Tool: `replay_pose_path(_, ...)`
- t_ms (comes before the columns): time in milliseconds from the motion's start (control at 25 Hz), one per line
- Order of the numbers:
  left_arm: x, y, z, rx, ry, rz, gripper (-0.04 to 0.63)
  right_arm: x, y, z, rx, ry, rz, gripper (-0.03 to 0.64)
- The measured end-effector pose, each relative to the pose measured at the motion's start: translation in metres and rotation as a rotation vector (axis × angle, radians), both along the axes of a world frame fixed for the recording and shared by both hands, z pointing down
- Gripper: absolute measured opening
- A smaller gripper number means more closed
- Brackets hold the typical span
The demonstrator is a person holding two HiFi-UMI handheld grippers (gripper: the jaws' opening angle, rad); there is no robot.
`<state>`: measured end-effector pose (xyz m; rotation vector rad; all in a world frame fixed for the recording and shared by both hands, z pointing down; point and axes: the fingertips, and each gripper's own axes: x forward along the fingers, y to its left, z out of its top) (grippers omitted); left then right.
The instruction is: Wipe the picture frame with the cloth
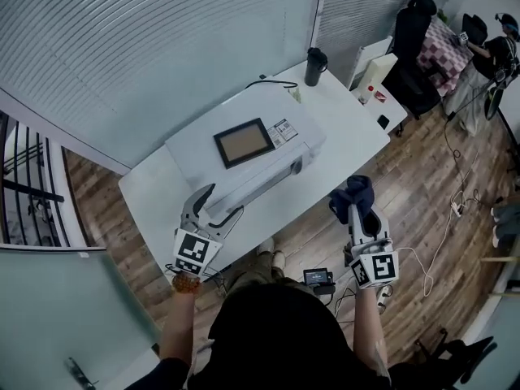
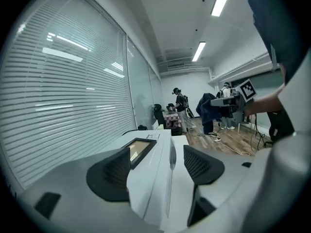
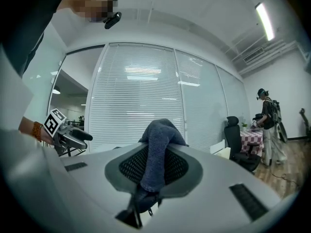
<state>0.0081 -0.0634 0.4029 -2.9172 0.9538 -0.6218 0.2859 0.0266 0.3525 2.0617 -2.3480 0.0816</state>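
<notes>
Zero wiping done: right hand-held gripper (image 1: pixel 360 214) clamps dark cloth (image 1: pixel 349 193) beside bench (image 1: pixel 154 197) edge; left hand-held gripper (image 1: pixel 223 202) open, empty. Picture frame (image 1: pixel 244 142) flat on white box (image 1: pixel 203 149), apparently untouched.

I hold my left gripper (image 1: pixel 226 200) out ahead of me, nose tipped slightly down, its jaws standing well apart with the pads (image 2: pixel 112 174) pressing on nothing. My right gripper (image 1: pixel 357 211) points forward at about level, out to my right and well apart from the left. Its jaws are clamped on the dark blue cloth (image 3: pixel 158 144), which bunches up over the pads. Both forearms (image 1: pixel 180 319) reach forward, bare from the elbows.
</notes>
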Motion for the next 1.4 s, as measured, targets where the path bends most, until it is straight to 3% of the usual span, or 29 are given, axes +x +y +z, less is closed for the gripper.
replay_pose_path(200,-0.020,-0.044,0.014,-0.075,0.008,-0.001,0.408,-0.006,-0.019,-0.011,-0.024,0.055,0.005,0.043)
replay_pose_path(360,-0.029,-0.074,0.011,-0.107,0.036,0.068,0.460,-0.017,-0.040,-0.017,-0.033,0.078,0.004,0.043)
replay_pose_path(480,-0.026,-0.097,0.020,-0.106,-0.057,0.164,0.462,-0.021,-0.052,-0.024,-0.019,0.074,0.022,0.043)
replay_pose_path(560,-0.024,-0.108,0.032,-0.147,-0.114,0.224,0.462,-0.026,-0.058,-0.023,-0.024,0.078,0.026,0.043)
replay_pose_path(680,-0.021,-0.118,0.036,-0.188,-0.131,0.307,0.476,-0.039,-0.069,-0.022,-0.025,0.095,0.009,0.043)
replay_pose_path(880,-0.012,-0.128,0.040,-0.189,-0.185,0.401,0.497,-0.060,-0.088,-0.024,-0.026,0.129,-0.041,0.043)
replay_pose_path(1120,-0.003,-0.153,0.040,-0.185,-0.175,0.415,0.497,-0.074,-0.097,-0.035,0.004,0.186,-0.113,0.043)
replay_pose_path(1280,0.001,-0.161,0.063,-0.207,-0.238,0.431,0.495,-0.078,-0.101,-0.041,0.038,0.184,-0.107,0.043)
replay_pose_path(1400,0.013,-0.164,0.056,-0.252,-0.176,0.447,0.494,-0.077,-0.100,-0.046,0.066,0.181,-0.108,0.043)
